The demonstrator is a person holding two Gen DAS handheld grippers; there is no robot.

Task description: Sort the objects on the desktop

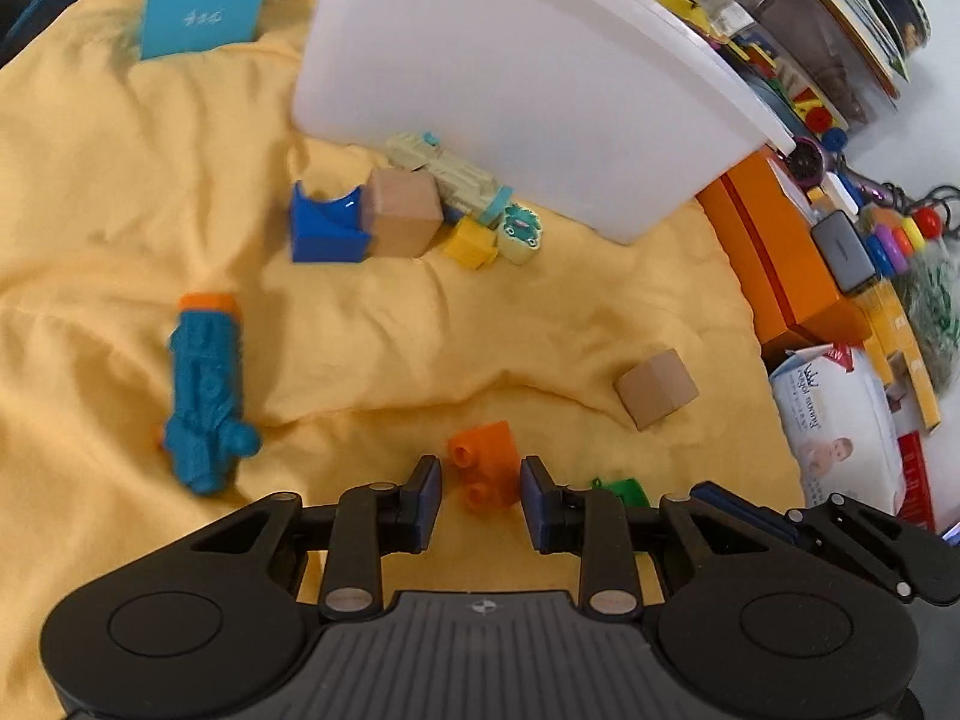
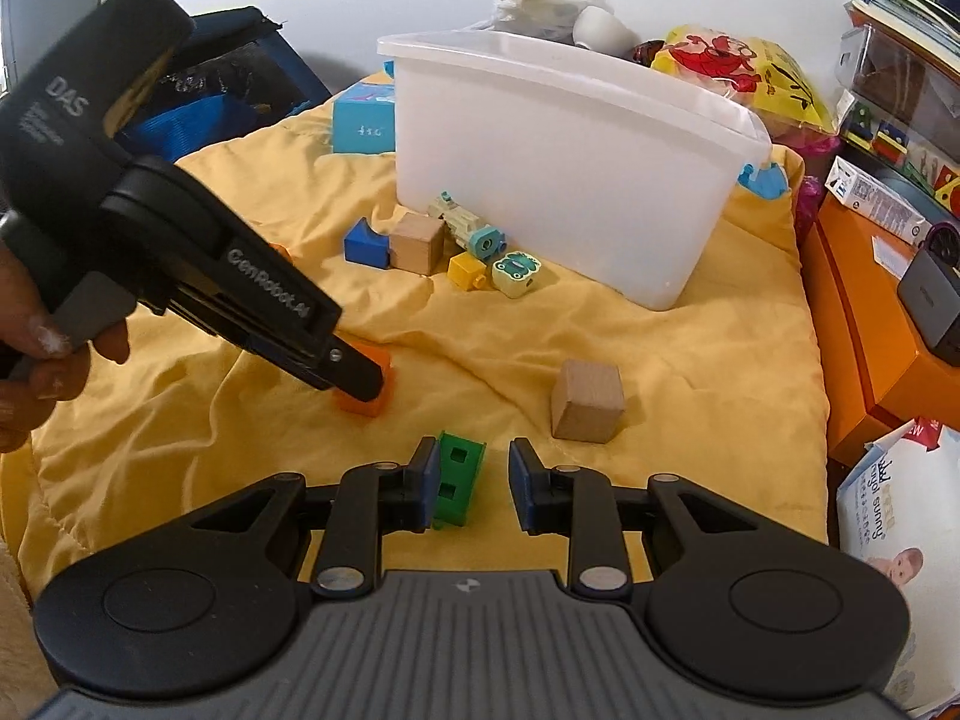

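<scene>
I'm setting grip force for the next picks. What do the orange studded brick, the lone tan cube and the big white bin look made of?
The orange studded brick looks like moulded plastic: saturated colour, smooth round studs. The lone tan cube looks like unfinished wood: matte, pale, with faint grain, though blur leaves this unsure. The big white bin looks like translucent plastic: milky walls, a thin moulded rim.

I am looking at a home, most likely a child's play corner. A rumpled yellow cloth [image 2: 690, 360] covers the surface, strewn with toy blocks such as a wooden cube [image 2: 587, 401] and a blue toy figure [image 1: 207, 396]. A white plastic bin [image 2: 570, 156] stands on it. To the right I see a pack of baby wipes [image 1: 840, 426], stacked picture books [image 2: 912, 6], an orange box [image 1: 774, 258] and a string of coloured beads [image 1: 900, 237]
</scene>
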